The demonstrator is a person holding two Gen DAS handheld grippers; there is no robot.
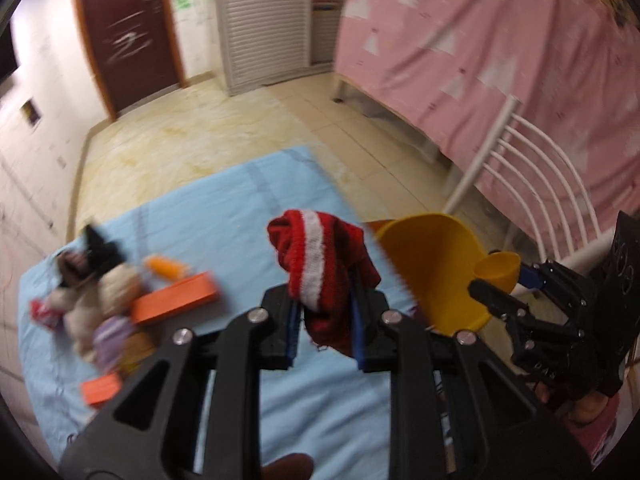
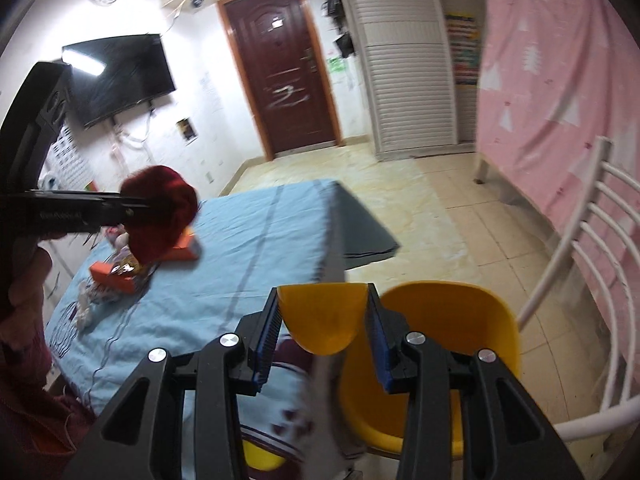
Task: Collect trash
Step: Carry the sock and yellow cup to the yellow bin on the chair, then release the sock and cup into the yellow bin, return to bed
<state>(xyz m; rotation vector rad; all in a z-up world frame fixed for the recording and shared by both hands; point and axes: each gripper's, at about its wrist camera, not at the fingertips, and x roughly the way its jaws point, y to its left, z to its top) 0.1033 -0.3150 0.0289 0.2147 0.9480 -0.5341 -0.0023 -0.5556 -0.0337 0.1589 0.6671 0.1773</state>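
My left gripper (image 1: 326, 312) is shut on a red sock with a white stripe (image 1: 320, 268) and holds it above the blue-covered table (image 1: 224, 208). It also shows in the right wrist view (image 2: 160, 208), at the left. My right gripper (image 2: 322, 320) is shut on the handle (image 2: 322, 312) of a yellow dustpan-like bin (image 2: 440, 344), held at the table's right edge. In the left wrist view the bin (image 1: 432, 264) is to the right of the sock, with the right gripper (image 1: 496, 284) on its handle.
On the table's left lie a plush toy (image 1: 100, 292), orange boxes (image 1: 176, 300) and small wrappers (image 1: 166, 268). A white metal chair (image 2: 580, 264) stands at the right beside a pink curtain (image 2: 560, 80). A tiled floor (image 2: 420, 208), a door and a cabinet lie beyond.
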